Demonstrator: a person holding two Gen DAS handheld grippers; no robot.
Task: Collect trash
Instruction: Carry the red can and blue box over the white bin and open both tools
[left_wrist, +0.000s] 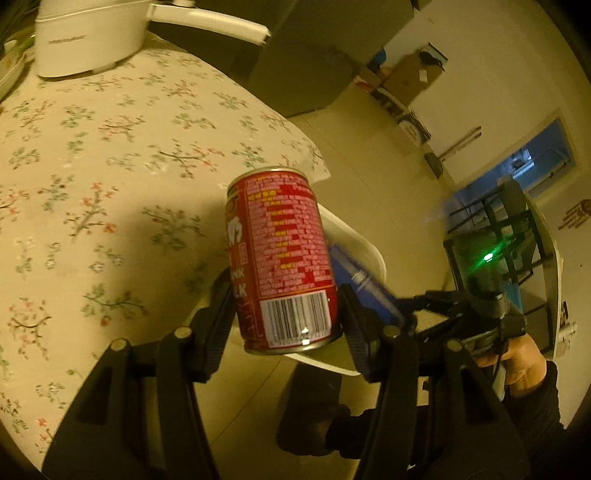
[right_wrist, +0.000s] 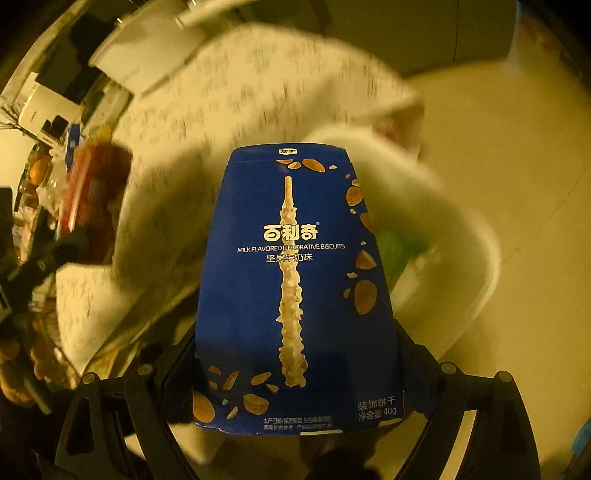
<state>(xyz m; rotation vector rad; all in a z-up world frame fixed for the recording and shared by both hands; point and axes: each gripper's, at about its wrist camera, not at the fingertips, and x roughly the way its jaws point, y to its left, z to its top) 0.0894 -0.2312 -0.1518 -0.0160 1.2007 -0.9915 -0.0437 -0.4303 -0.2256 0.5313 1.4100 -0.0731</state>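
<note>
My left gripper (left_wrist: 286, 325) is shut on a red drink can (left_wrist: 282, 258) and holds it upright off the table's corner, above a white bin (left_wrist: 364, 251). My right gripper (right_wrist: 295, 369) is shut on a blue biscuit box (right_wrist: 295, 288) and holds it over the same white bin (right_wrist: 458, 258), which has green trash (right_wrist: 397, 254) inside. The blue box (left_wrist: 364, 288) and the right gripper (left_wrist: 424, 306) also show in the left wrist view, just right of the can. The red can (right_wrist: 92, 195) shows blurred at the left of the right wrist view.
A table with a floral cloth (left_wrist: 110, 166) fills the left, with a white appliance (left_wrist: 88, 37) at its far end. Cardboard boxes (left_wrist: 406, 77) stand along the far wall. The floor (left_wrist: 369, 147) is bare tile. Cluttered shelves (right_wrist: 44, 147) show at the left.
</note>
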